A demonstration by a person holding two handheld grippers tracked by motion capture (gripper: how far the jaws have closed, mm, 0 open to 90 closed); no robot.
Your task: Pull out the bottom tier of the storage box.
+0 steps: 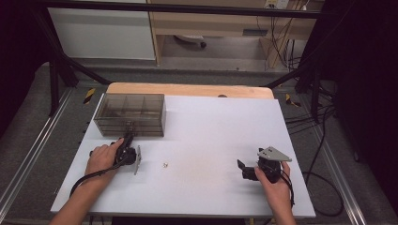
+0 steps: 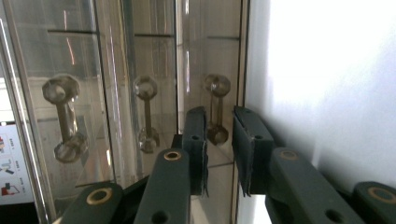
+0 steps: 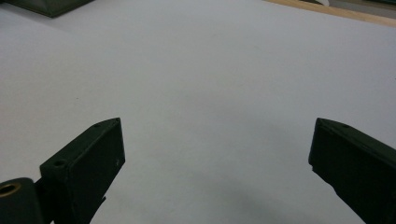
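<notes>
Drawer cabinet (image 1: 130,114) on white table (image 1: 211,140); left gripper (image 2: 219,135) jaws narrowly apart before knob (image 2: 217,109); right gripper (image 3: 215,154) jaws wide, empty.

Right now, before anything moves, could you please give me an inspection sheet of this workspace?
Surface: white table top, with a bare wooden strip along its far edge.
Job's things: smoky clear drawer cabinet at the far left of the table; its drawers have dumbbell-shaped handles, and one handle lies in line with the gap between the left jaws.
Clutter: one small pale object on the table near the middle; too small to identify.
Grippers: left gripper at the cabinet front, jaws narrowly apart; whether they touch the handle is unclear. Right gripper open over bare table.
Cables: one trails from the left gripper; more lie on the floor at right.
Surroundings: black frame rails, grey floor, wooden furniture behind.
</notes>
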